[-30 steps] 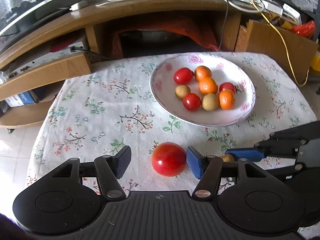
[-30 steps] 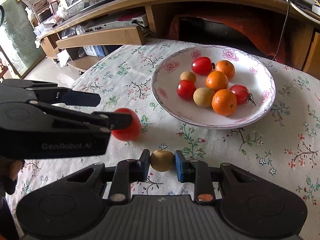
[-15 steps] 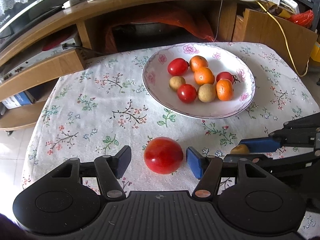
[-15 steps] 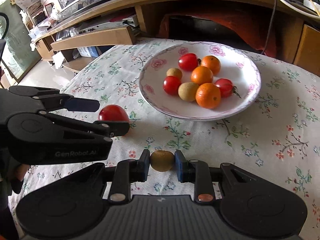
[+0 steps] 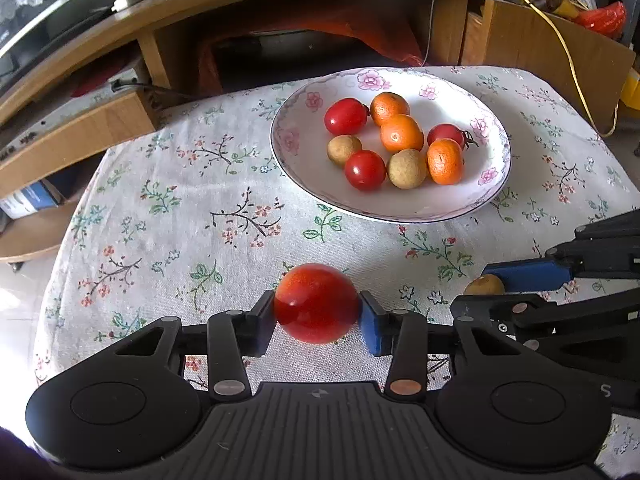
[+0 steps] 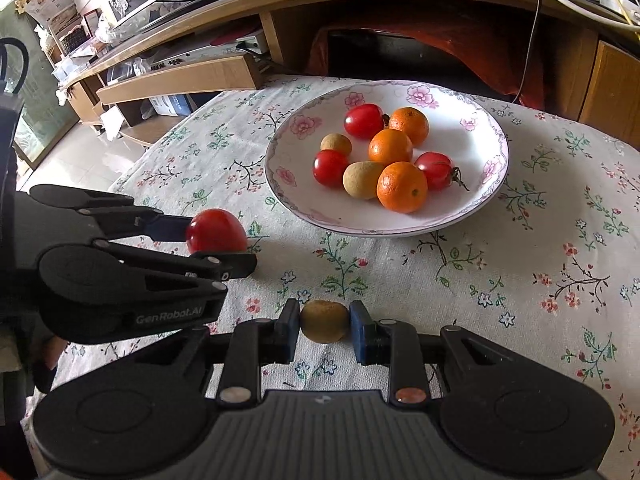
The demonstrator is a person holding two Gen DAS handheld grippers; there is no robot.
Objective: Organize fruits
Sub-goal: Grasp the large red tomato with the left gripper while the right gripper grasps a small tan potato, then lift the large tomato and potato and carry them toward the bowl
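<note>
Tomato (image 5: 316,303) at lower centre of the left view sits clamped in the left gripper (image 5: 316,312), whose jaws have just been closing. Right gripper (image 6: 325,322) pinches a small brown fruit (image 6: 325,321). Lift both straight, then lower gently into gaps on the plate (image 5: 400,212) in the upper right.

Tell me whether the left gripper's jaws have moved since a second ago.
Yes. The left gripper has just been closing: its pads, earlier apart from the big red tomato on the floral tablecloth, now press both its sides.
</note>
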